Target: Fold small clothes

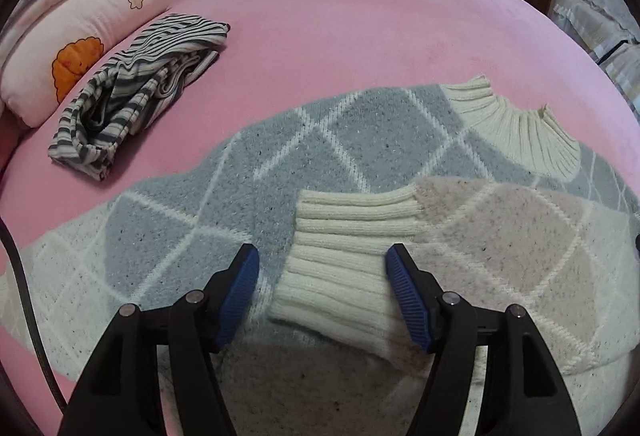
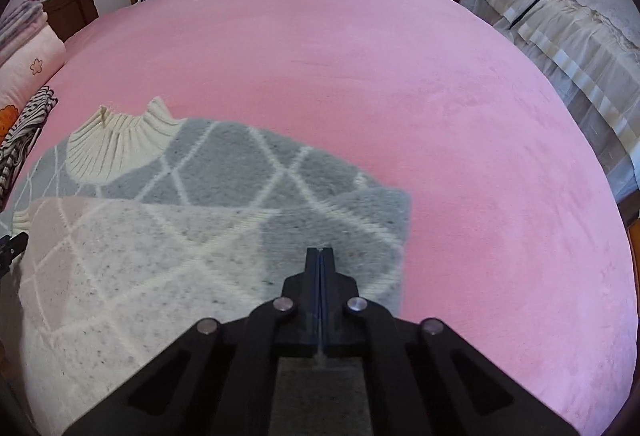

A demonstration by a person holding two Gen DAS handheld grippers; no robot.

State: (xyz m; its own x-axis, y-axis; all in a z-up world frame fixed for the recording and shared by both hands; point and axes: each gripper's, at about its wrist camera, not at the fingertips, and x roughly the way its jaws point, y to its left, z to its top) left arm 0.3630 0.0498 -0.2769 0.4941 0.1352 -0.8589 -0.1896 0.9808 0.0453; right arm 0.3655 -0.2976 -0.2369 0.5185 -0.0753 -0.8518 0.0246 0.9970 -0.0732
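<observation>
A small grey, cream and beige diamond-patterned sweater [image 1: 320, 139] lies flat on the pink bed [image 1: 360, 27]. Its ribbed cream collar [image 1: 516, 123] points to the far side. One sleeve is folded across the body, and its ribbed cream cuff [image 1: 344, 268] lies between the fingers of my left gripper [image 1: 322, 292], which is open just above it. In the right wrist view the sweater [image 2: 224, 203] fills the lower left. My right gripper [image 2: 320, 256] is shut with its tips over the sweater's grey right part; I cannot tell whether cloth is pinched.
A crumpled grey-and-white striped garment [image 1: 136, 91] lies at the left by a pink pillow [image 1: 80, 35] with an orange print. A cream-covered sofa [image 2: 560, 27] stands right of the bed. Doors and a wardrobe are at the back.
</observation>
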